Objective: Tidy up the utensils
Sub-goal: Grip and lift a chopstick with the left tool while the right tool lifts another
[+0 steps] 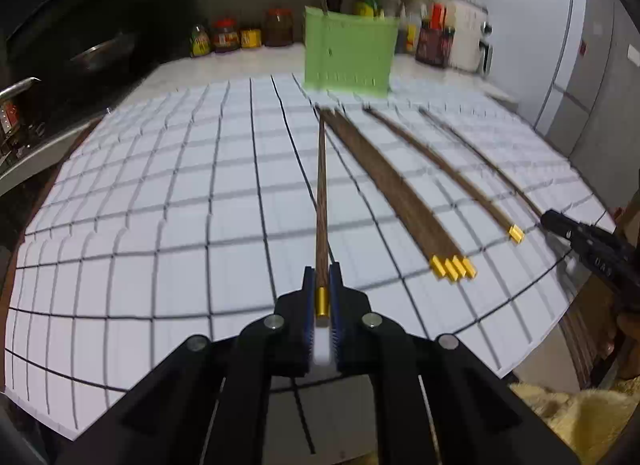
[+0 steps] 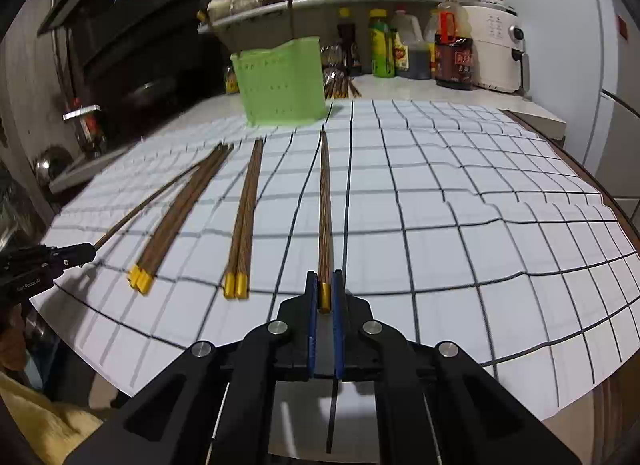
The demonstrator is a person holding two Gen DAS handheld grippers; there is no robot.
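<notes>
Two grips confirmed: left gripper and right gripper fingers clamped on chopstick caps; lift level toward basket ahead.

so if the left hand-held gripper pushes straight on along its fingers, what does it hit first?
Likely the checked mat: the left hand-held gripper, shut on a chopstick, tilts down at it. The green basket lies further along that line; depth is unclear.

Light: bright on the white paper sheet with dark grid lines, dim on the dark left side | Shadows: soft, short | Blur: green plastic basket with holes smeared in left view, sharper in right | Edges: black corners, grid lines bend
</notes>
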